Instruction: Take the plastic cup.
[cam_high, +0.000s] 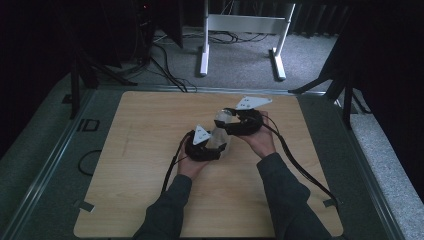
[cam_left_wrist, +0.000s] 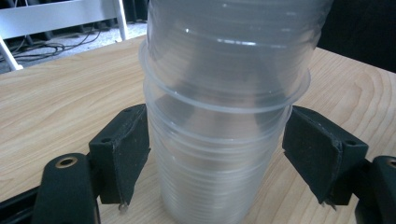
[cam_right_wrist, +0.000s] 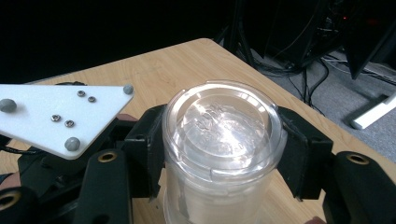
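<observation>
Right gripper (cam_right_wrist: 219, 154) is clamped on the top cup (cam_right_wrist: 223, 140) of a stack of clear cups (cam_high: 219, 135), its two jaws pressing on both sides just under the rim of the upturned base. Left gripper (cam_left_wrist: 215, 154) sits lower on the same stack; its left pad touches the lower cups (cam_left_wrist: 210, 172), but the right pad stands a little off the wall, so this grip looks loose, not clamped. The stack stands upright near the middle of the table (cam_high: 145, 150), between the two hands, its long axis vertical. I judge that the coming move is a pull straight up along this axis, while the left gripper keeps the lower cups down.
</observation>
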